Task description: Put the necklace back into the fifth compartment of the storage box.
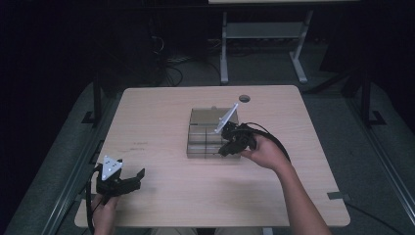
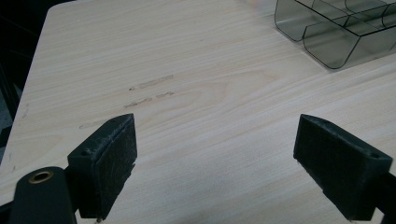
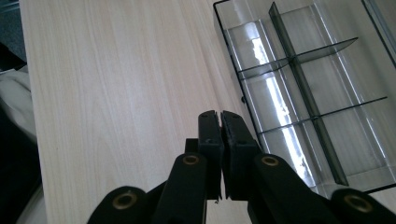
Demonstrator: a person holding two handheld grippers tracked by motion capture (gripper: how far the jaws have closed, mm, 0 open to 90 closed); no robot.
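A clear smoky plastic organiser box (image 1: 205, 128) with several empty compartments sits at the middle of the wooden table (image 1: 147, 112). My right gripper (image 1: 223, 150) hovers at the box's near right corner, jaws shut with nothing between them. In the right gripper view the shut jaws (image 3: 220, 122) sit just beside the box's wall (image 3: 229, 60), over bare wood. My left gripper (image 1: 139, 177) rests near the table's front left corner, open. In the left gripper view its pads (image 2: 109, 154) stand wide apart over bare table, with the box (image 2: 336, 28) far off at upper right.
A round grommet hole (image 1: 244, 98) lies at the back of the table. Faint scuff marks (image 2: 152, 83) are on the wood ahead of the left gripper. A grey metal table frame (image 1: 264, 34) stands on the floor beyond.
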